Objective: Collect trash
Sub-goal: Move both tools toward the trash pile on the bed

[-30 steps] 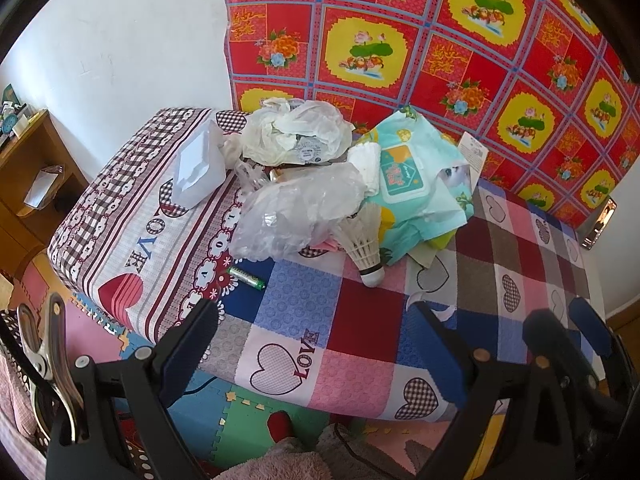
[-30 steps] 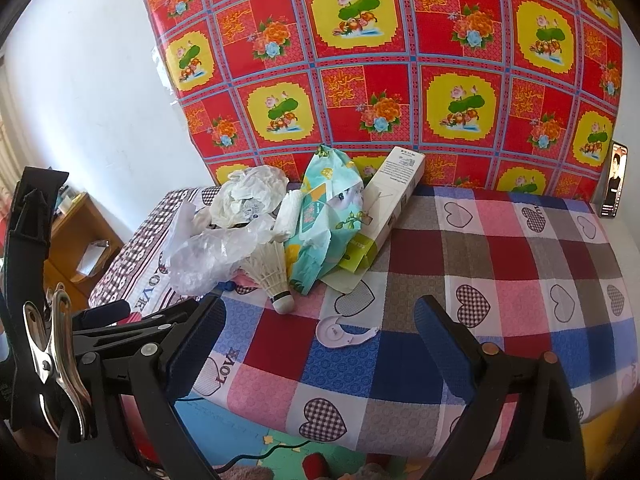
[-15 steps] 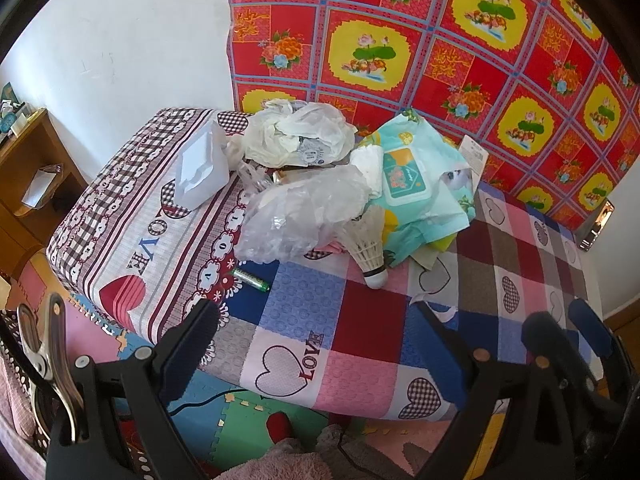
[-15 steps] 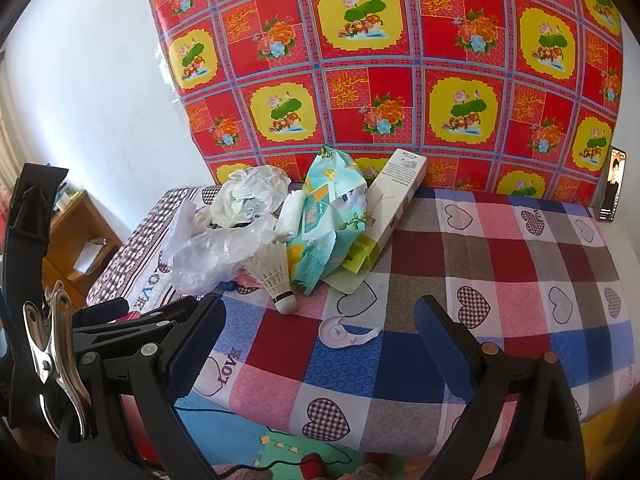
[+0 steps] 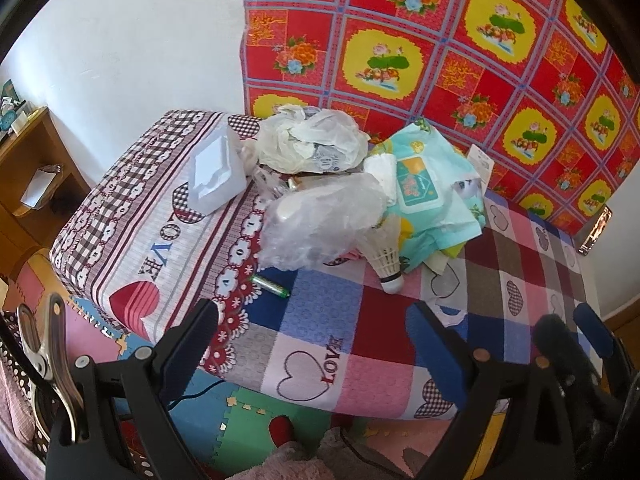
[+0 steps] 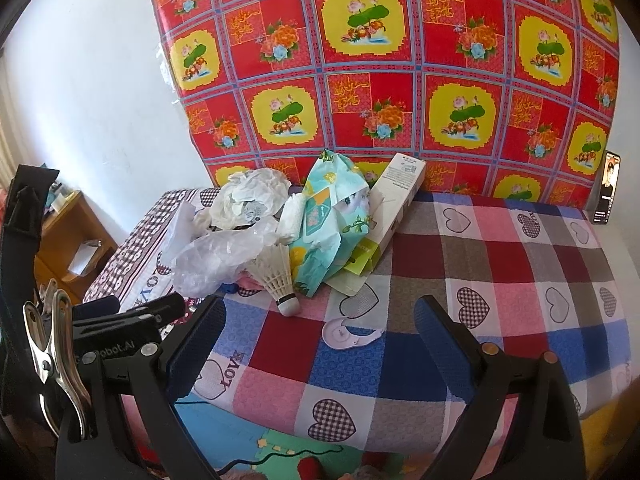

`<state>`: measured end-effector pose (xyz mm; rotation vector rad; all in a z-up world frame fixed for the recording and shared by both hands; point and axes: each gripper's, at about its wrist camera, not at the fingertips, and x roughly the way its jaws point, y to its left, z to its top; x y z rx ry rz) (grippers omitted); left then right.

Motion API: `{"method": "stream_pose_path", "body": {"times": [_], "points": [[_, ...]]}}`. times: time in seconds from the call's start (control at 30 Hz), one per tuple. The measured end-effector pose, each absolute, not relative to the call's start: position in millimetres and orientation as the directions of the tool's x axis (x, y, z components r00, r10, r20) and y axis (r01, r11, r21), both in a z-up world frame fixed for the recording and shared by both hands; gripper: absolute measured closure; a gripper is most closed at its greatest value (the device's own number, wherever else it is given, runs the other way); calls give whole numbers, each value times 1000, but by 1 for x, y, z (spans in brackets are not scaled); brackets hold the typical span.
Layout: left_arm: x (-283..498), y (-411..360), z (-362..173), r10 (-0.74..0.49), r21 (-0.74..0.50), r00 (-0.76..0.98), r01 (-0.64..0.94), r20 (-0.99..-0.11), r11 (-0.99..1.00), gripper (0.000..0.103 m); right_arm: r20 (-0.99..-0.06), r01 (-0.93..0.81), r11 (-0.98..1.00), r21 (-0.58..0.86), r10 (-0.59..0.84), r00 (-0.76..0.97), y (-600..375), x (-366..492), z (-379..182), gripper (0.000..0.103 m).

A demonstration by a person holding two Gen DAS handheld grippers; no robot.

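Observation:
A heap of trash lies on the checked table cloth: crumpled white bags, a clear plastic bag, a teal wipes pack, a white carton, a shuttlecock, a green battery, a white foam box and a white plastic ring scrap. My left gripper stands open before the table's near edge, empty. My right gripper is open too, over the near edge by the ring scrap.
A red and yellow flowered cloth covers the wall behind. A wooden shelf stands at the left. A phone leans at the table's far right. Foam floor mats lie below the near edge.
Both grippers have moved slightly closer to the table and heap. Both stay open and empty.

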<state>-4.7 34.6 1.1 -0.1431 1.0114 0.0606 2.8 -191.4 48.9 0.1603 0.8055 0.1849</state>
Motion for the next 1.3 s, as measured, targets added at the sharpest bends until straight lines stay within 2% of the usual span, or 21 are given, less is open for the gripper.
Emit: {"method": "stream_pose_path", "body": {"times": [0.33, 0.93, 1.0, 1.3], "points": [[-11, 68, -5, -4, -74, 525, -113, -851, 991, 5, -708, -94, 974, 207, 216, 673, -172, -2, 45, 5], [-6, 107, -37, -11, -85, 465, -138, -885, 987, 17, -747, -182, 963, 197, 268, 608, -134, 14, 17, 9], [-2, 105, -41, -17, -81, 465, -120, -885, 989, 17, -752, -192, 959, 210, 284, 595, -135, 20, 12, 13], [23, 93, -69, -54, -76, 452, -30, -891, 997, 21, -770, -228, 949, 217, 310, 558, -143, 45, -1, 14]]}}
